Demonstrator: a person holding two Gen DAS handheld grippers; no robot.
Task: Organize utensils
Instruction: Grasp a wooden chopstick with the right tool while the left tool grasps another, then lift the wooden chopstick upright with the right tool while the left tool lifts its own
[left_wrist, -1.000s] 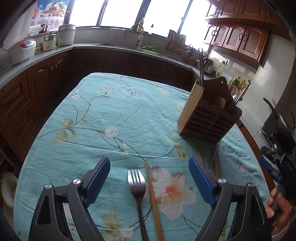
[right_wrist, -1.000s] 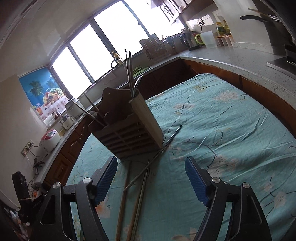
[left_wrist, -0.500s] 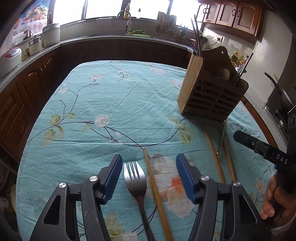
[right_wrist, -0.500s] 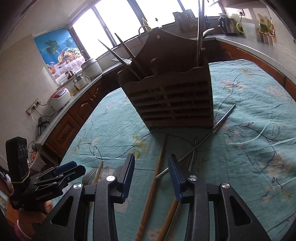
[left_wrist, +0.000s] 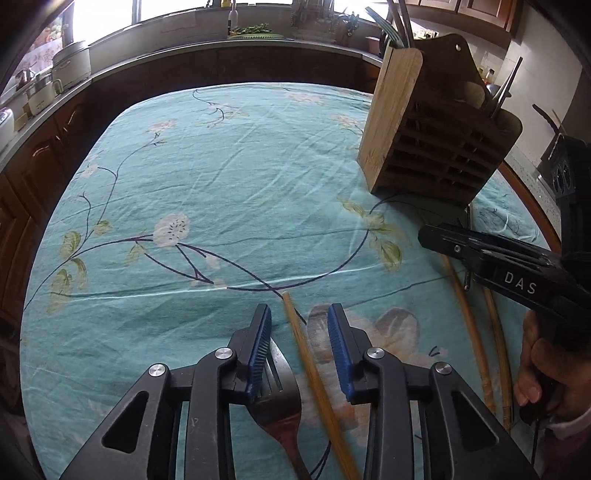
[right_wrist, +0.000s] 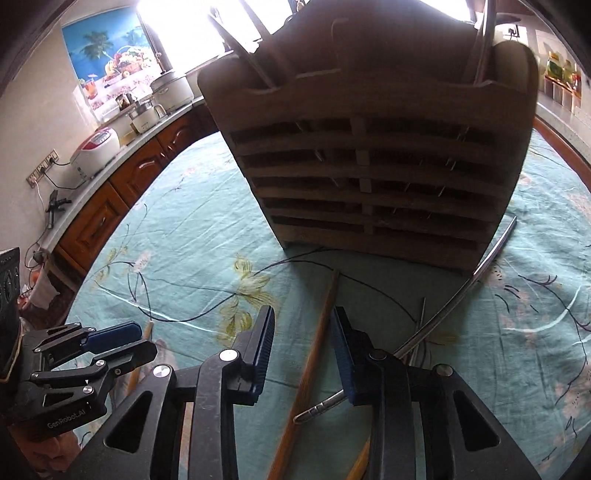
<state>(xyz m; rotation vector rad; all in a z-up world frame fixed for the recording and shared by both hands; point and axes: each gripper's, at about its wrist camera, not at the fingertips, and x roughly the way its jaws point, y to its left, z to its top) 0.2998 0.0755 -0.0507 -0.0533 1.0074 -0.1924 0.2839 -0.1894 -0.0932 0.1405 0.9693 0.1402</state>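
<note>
Chopsticks are the target on both sides. The left gripper (left_wrist: 299, 350), low centre of its own view, has its blue pads apart but closing around a wooden chopstick (left_wrist: 314, 369) that lies on the teal floral tablecloth (left_wrist: 221, 184); neither pad presses on it yet. A fork (left_wrist: 279, 398) lies just beside that chopstick, its tines partly under the left-hand pad. The right gripper (right_wrist: 303, 350), low centre of its view, is likewise closing with a second wooden chopstick (right_wrist: 314, 362) between the pads, and no clamp is visible there either. The wooden utensil holder (right_wrist: 369, 166) stands upright on the cloth, filling the upper middle of the right view, with a few utensils already in it.

Risks, as I judge them: the left pads could catch the fork along with the chopstick, dragging both. On the right, a metal chopstick (right_wrist: 461, 295) crosses close under the right-hand pad, so it may be pinched or flicked aside. Thin round sticks can also roll out of a flat pinch, and pads pressed low may bunch the cloth.

Lower ends of both wooden chopsticks run out of frame. The fork's handle is hidden behind the gripper body, and the holder's compartments are too dark to read.
</note>
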